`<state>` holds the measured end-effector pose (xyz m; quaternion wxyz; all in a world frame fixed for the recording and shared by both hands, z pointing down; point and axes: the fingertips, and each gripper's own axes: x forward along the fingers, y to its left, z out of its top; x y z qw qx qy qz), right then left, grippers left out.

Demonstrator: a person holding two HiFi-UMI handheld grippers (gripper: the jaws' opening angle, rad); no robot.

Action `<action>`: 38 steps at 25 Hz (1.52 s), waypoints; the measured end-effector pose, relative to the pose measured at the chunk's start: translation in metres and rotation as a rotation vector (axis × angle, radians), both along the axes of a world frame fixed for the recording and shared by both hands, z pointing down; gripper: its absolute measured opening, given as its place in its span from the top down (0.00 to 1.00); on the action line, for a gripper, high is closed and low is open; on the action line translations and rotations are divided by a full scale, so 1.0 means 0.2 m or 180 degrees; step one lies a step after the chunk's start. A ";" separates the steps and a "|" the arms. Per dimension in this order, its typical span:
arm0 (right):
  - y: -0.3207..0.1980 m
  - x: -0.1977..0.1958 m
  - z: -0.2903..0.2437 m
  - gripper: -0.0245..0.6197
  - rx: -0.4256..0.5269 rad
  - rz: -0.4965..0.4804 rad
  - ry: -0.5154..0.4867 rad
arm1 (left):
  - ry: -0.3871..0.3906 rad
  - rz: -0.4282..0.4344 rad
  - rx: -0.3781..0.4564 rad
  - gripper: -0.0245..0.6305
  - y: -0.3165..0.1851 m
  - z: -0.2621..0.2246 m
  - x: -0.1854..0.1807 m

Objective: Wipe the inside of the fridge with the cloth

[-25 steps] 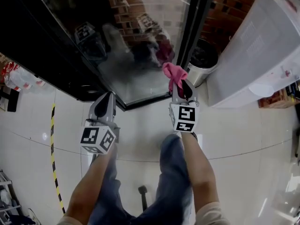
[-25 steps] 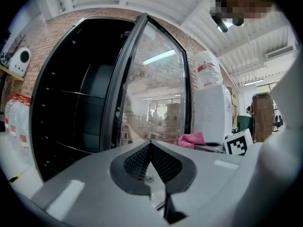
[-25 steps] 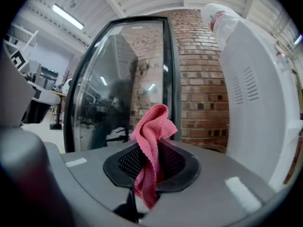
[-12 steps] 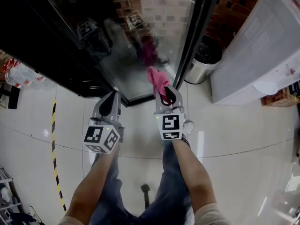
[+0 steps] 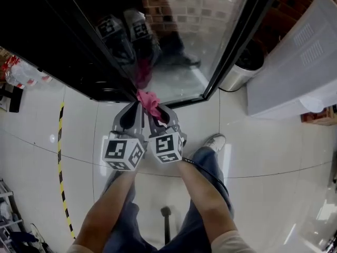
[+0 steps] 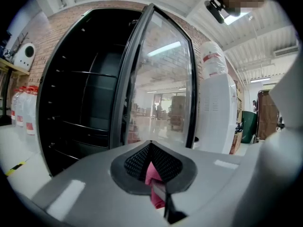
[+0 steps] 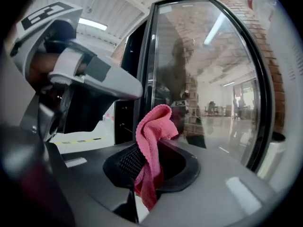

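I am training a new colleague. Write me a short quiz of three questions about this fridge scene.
1. True or false: the fridge's glass door is shut.
2. The cloth held in the right claw is: A blue, B pink, C white?
3. Fill in: a round metal ___ stands beside the door.
Key: 1 false; 2 B; 3 bin.

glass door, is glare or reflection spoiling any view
head view: the glass door carries strong brick reflections, and the fridge interior is near black; left gripper view: a light streak on the glass, with the door frame bowed by fisheye; right gripper view: a dim reflected figure, while the pink cloth is sharp
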<state>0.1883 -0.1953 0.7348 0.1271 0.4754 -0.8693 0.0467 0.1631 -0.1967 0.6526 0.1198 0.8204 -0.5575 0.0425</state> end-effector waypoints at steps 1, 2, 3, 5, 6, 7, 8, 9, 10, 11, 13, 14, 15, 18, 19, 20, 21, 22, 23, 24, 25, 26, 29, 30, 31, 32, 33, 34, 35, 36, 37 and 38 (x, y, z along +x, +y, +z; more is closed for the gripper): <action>0.00 -0.03 0.03 0.85 -0.0026 0.0001 -0.0019 | 0.0004 -0.0009 -0.0012 0.96 -0.01 0.01 -0.01; 0.00 -0.05 0.06 0.85 -0.0039 -0.0011 -0.0031 | 0.0003 -0.0016 -0.0015 0.96 -0.02 0.02 -0.02; 0.00 -0.07 0.09 0.85 -0.0048 -0.0028 -0.0045 | -0.0002 -0.0019 -0.0012 0.96 -0.03 0.03 -0.03; -0.01 -0.10 0.14 0.85 -0.0076 -0.0044 -0.0063 | -0.0016 -0.0020 -0.0010 0.96 -0.04 0.05 -0.05; -0.02 -0.09 0.16 0.85 -0.0096 -0.0035 -0.0062 | -0.0024 -0.0021 -0.0014 0.96 -0.05 0.05 -0.05; -0.03 -0.08 0.19 0.85 -0.0118 -0.0016 -0.0053 | -0.0027 -0.0024 -0.0018 0.96 -0.05 0.06 -0.05; -0.04 -0.06 0.23 0.85 -0.0139 0.0009 -0.0037 | -0.0026 -0.0027 -0.0024 0.96 -0.06 0.07 -0.05; -0.06 -0.03 0.26 0.85 -0.0156 0.0039 -0.0014 | -0.0022 -0.0026 -0.0031 0.96 -0.07 0.08 -0.04; -0.07 0.00 0.28 0.85 -0.0169 0.0074 0.0009 | -0.0021 -0.0020 -0.0041 0.96 -0.07 0.10 -0.04; -0.08 0.05 0.31 0.85 -0.0182 0.0116 0.0026 | -0.0024 -0.0008 -0.0048 0.96 -0.08 0.11 -0.03; -0.11 0.15 0.35 0.85 -0.0207 0.0223 0.0048 | -0.0034 0.0019 -0.0045 0.96 -0.09 0.13 0.00; -0.12 0.21 0.37 0.85 -0.0217 0.0284 0.0057 | -0.0035 0.0034 -0.0041 0.96 -0.09 0.14 0.02; -0.13 0.26 0.39 0.85 -0.0225 0.0347 0.0066 | -0.0040 0.0052 -0.0038 0.96 -0.09 0.15 0.04; -0.15 0.44 0.44 0.85 -0.0275 0.0530 0.0071 | -0.0058 0.0099 -0.0055 0.96 -0.10 0.19 0.11; -0.15 0.49 0.45 0.85 -0.0297 0.0585 0.0071 | -0.0057 0.0109 -0.0072 0.96 -0.10 0.20 0.13; -0.15 0.55 0.47 0.85 -0.0315 0.0635 0.0078 | -0.0059 0.0122 -0.0089 0.96 -0.10 0.21 0.15; -0.16 0.60 0.48 0.85 -0.0328 0.0682 0.0088 | -0.0067 0.0135 -0.0103 0.96 -0.10 0.22 0.17; -0.16 0.66 0.49 0.85 -0.0337 0.0732 0.0098 | -0.0075 0.0148 -0.0111 0.96 -0.10 0.23 0.19; -0.17 0.71 0.49 0.85 -0.0343 0.0787 0.0101 | -0.0081 0.0159 -0.0116 0.96 -0.10 0.23 0.20; -0.19 0.76 0.49 0.85 -0.0349 0.0850 0.0096 | -0.0086 0.0169 -0.0119 0.96 -0.10 0.23 0.22; -0.20 0.81 0.49 0.85 -0.0357 0.0916 0.0085 | -0.0095 0.0179 -0.0123 0.96 -0.10 0.23 0.23; -0.22 0.85 0.49 0.85 -0.0365 0.0980 0.0072 | -0.0109 0.0190 -0.0126 0.96 -0.10 0.24 0.24; -0.24 0.96 0.49 0.85 -0.0362 0.1100 0.0072 | -0.0162 0.0214 -0.0123 0.96 -0.10 0.24 0.25; -0.24 0.99 0.49 0.85 -0.0358 0.1125 0.0087 | -0.0170 0.0216 -0.0120 0.96 -0.10 0.24 0.25; -0.25 1.02 0.49 0.85 -0.0358 0.1154 0.0099 | -0.0173 0.0217 -0.0117 0.96 -0.10 0.24 0.25; -0.25 1.05 0.50 0.85 -0.0362 0.1189 0.0105 | -0.0174 0.0220 -0.0114 0.96 -0.10 0.24 0.25; -0.26 1.08 0.50 0.85 -0.0367 0.1231 0.0102 | -0.0174 0.0226 -0.0112 0.96 -0.10 0.24 0.25; -0.26 1.11 0.50 0.85 -0.0374 0.1275 0.0097 | -0.0169 0.0235 -0.0109 0.96 -0.10 0.24 0.26; -0.27 1.14 0.50 0.85 -0.0382 0.1315 0.0095 | -0.0156 0.0245 -0.0107 0.96 -0.11 0.23 0.26; -0.27 1.16 0.50 0.85 -0.0392 0.1346 0.0098 | -0.0137 0.0255 -0.0107 0.96 -0.11 0.23 0.25; -0.27 1.18 0.49 0.85 -0.0401 0.1363 0.0110 | -0.0118 0.0267 -0.0108 0.96 -0.10 0.23 0.26; -0.27 1.18 0.48 0.85 -0.0403 0.1365 0.0132 | -0.0107 0.0286 -0.0110 0.96 -0.10 0.22 0.26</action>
